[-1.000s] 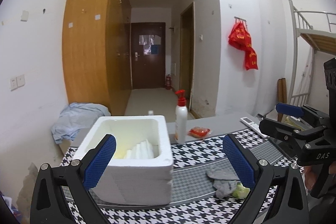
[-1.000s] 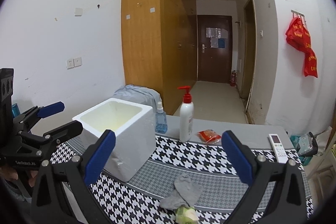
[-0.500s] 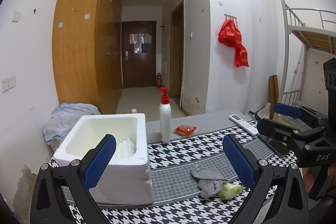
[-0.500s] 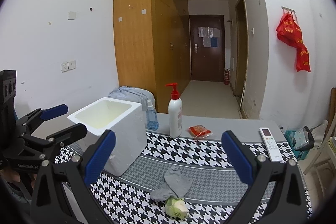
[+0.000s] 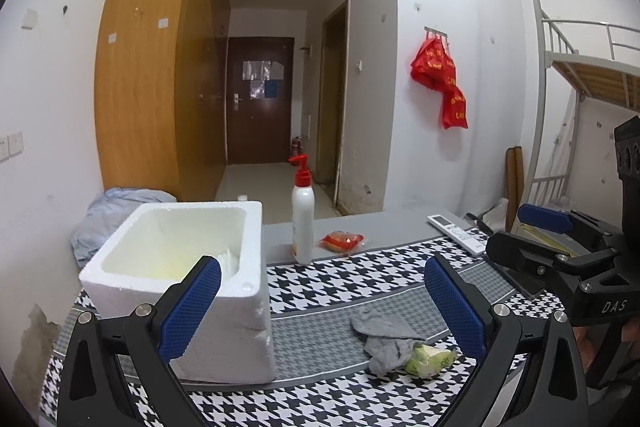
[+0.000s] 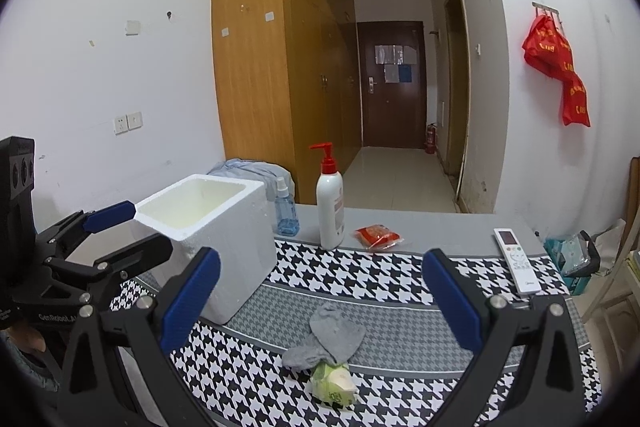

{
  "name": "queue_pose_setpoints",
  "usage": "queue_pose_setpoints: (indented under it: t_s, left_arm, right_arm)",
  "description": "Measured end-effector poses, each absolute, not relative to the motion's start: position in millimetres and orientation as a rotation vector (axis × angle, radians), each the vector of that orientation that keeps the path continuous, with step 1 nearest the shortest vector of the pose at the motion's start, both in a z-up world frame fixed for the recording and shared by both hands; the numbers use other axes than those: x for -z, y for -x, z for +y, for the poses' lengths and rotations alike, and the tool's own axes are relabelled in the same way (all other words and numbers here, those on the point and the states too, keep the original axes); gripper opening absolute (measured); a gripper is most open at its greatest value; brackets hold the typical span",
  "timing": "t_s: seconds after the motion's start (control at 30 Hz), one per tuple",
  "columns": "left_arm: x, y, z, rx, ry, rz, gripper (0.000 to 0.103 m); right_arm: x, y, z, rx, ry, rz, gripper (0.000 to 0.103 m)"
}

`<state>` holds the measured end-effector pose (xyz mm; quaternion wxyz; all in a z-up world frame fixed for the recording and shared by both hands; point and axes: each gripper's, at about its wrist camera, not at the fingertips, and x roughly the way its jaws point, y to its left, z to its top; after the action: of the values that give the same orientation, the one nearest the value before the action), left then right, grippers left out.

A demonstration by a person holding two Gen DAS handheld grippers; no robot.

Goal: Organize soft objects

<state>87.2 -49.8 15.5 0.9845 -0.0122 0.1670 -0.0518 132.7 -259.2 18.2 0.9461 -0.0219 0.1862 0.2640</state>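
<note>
While the gray sock [image 6: 332, 337] lies near the tabletop's [image 6: 400, 291] front edge, the left gripper [image 5: 322, 303] and right gripper [image 6: 320, 299] hover spread wide, holding nothing.

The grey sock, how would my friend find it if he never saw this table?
Find the big white foam box on the checkered tablecloth. Right of it, near the front edge, lies the grey sock, crumpled and touching a small green packet. It is the only grey cloth on the table.
</note>
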Motion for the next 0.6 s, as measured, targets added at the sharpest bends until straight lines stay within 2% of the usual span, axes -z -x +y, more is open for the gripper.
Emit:
queue_pose_setpoints:
  t_s: [0.6]
  left_arm:
    - [13.5, -86.3, -51.1, 0.126, 0.034, 0.375, 0.102]
  right_arm:
    - [4.6, -134.5, -260.4, -0.527, 0.044, 0.417, 0.102]
